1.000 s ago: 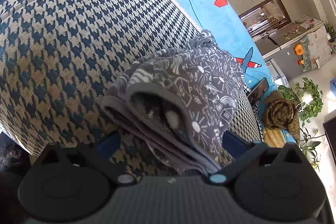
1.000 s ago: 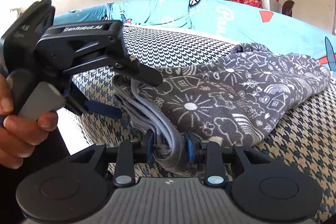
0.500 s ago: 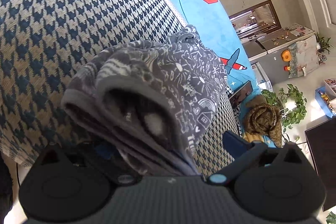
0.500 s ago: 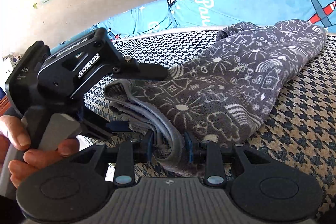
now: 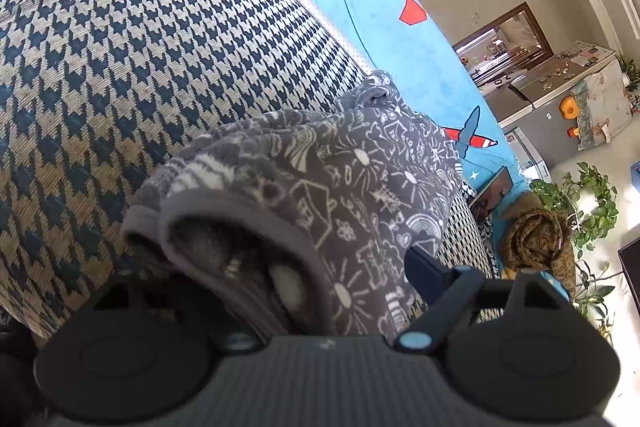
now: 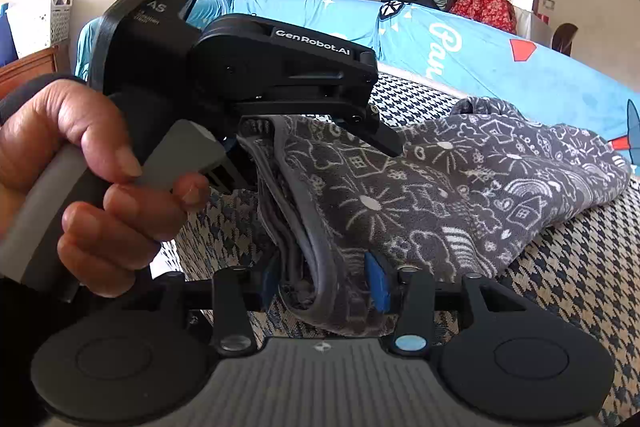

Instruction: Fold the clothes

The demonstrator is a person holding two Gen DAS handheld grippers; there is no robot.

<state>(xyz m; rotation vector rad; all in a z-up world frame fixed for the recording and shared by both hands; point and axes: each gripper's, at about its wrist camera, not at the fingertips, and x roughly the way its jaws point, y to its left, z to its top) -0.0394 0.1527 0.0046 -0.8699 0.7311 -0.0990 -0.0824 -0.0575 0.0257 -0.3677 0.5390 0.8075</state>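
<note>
Now, R gripper [image 6: 326, 285] jaws just widening round grey garment [image 6: 460, 187] hem.

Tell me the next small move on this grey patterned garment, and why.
Probably close the left gripper on the folded edge. Its jaws have just been closing around the grey garment, while the right gripper has just been opening with the layered edge between its jaws, so the hold passes left.

A: Right gripper [image 6: 324, 281] low in the frame, jaws just been opening; folded hem of the grey doodle-print garment [image 6: 460, 195] sits between the blue pads [image 6: 376, 283].

B: Above and left of it?

A: Left gripper [image 6: 320, 131] in a hand [image 6: 92, 183], reaching over the same hem. Garment runs ahead and right across the houndstooth cover [image 6: 580, 267].
</note>
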